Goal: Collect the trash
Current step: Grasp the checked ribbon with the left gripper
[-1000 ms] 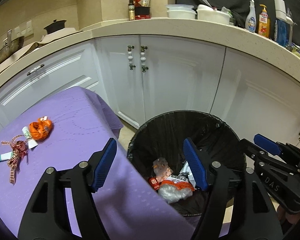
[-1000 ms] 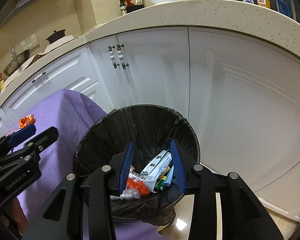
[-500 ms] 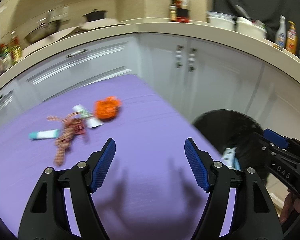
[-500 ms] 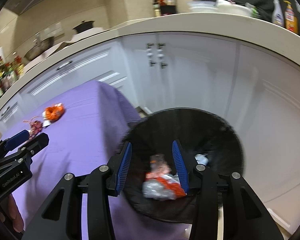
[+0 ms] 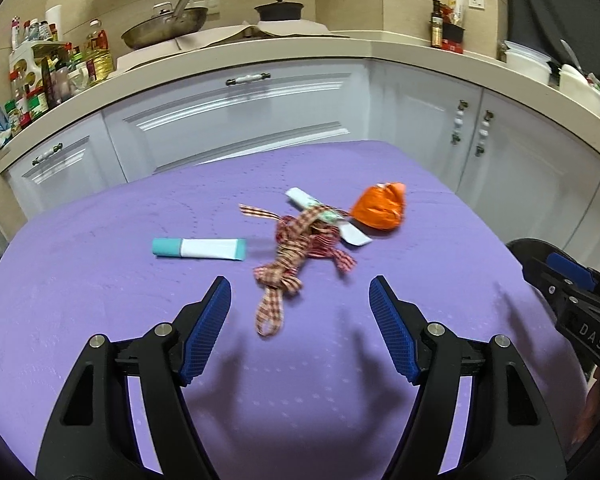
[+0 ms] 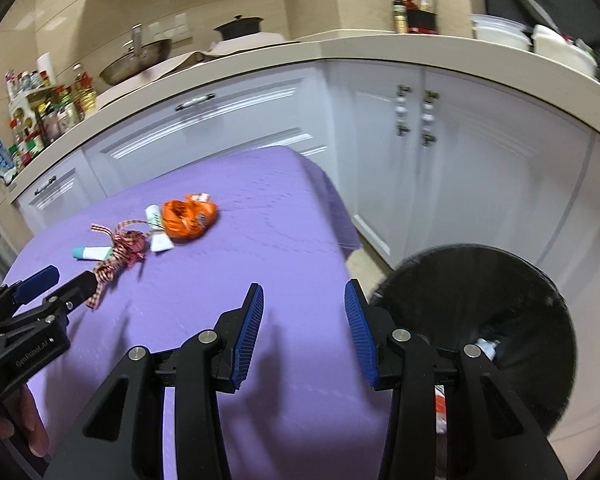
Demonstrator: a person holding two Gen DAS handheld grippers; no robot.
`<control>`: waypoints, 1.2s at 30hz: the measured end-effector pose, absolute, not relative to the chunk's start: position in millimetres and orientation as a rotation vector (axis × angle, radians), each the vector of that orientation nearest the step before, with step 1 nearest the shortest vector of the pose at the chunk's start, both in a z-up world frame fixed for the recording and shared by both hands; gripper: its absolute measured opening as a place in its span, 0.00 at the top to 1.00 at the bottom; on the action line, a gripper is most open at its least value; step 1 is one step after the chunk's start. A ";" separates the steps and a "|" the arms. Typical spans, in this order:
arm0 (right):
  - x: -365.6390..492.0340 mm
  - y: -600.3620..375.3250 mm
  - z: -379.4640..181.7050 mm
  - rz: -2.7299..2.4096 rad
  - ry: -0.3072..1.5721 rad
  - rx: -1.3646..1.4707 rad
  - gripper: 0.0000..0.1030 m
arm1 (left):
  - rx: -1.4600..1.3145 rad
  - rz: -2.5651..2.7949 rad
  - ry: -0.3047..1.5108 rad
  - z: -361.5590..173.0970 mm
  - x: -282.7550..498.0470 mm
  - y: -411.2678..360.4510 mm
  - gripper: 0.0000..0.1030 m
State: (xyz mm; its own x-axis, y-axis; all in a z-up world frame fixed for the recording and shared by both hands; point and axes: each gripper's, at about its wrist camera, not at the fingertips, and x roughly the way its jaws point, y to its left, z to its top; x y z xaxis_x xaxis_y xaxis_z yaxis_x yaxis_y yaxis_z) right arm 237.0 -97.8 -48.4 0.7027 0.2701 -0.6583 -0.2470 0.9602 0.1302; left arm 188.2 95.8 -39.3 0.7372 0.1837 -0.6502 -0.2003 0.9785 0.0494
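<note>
Four bits of trash sit on the purple-covered table (image 5: 100, 280), clustered toward its far right part, well clear of the near edge. Going left to right in the left wrist view: teal-capped white tube (image 5: 199, 248) lying flat, cap end pointing left; checked ribbon (image 5: 296, 252) in a loose tangle just beside the tube's right end, one loop trailing toward the near edge; white wrapper strip (image 5: 305, 199) lying diagonally, its middle under the ribbon; crumpled orange wrapper (image 5: 380, 211) touching or nearly touching the strip's right end, closest to the table's right edge.

Left gripper (image 5: 300, 318) hangs above the cloth on the near side of the ribbon, jaws spread wide, nothing between the blue pads (image 5: 208, 330). Empty.

Right gripper (image 6: 303, 330) is over the table's right side near the edge, jaws partly apart, nothing between them either. Empty. In its view the left gripper shows at the left edge with part of a hand (image 6: 32, 424) under it.

Black-lined bin (image 6: 480, 320) stands on the floor past the table's right edge, in front of the white cabinets (image 6: 480, 184). Some trash visible inside low down, mostly hidden behind the right gripper's finger; can't tell what it is.

Right wrist view is slightly blurred.
</note>
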 end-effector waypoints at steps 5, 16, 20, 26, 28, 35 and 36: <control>249.9 -77.0 -50.0 0.320 0.746 0.014 0.59 | -0.027 0.221 0.727 -45.9 201.1 103.1 0.32; 264.5 -62.4 -54.5 0.348 0.767 -0.001 0.58 | -0.047 0.191 0.796 -61.3 229.5 110.3 0.53; 266.5 -56.5 -55.2 0.355 0.771 -0.015 0.56 | -0.067 0.165 0.835 -67.6 235.0 112.6 0.83; 269.7 -47.8 -53.5 0.367 0.771 -0.027 0.56 | -0.047 0.160 0.811 -63.3 227.4 110.4 0.85; 270.8 -43.8 -52.4 0.372 0.770 -0.029 0.56 | -0.053 0.157 0.804 -60.5 224.2 111.5 0.85; 274.2 -20.8 -48.1 0.404 0.765 -0.050 0.54 | -0.079 0.180 0.765 -45.7 205.8 127.2 0.85; 275.1 -16.7 -48.1 0.408 0.766 -0.055 0.54 | -0.081 0.185 0.762 -44.5 203.4 130.1 0.85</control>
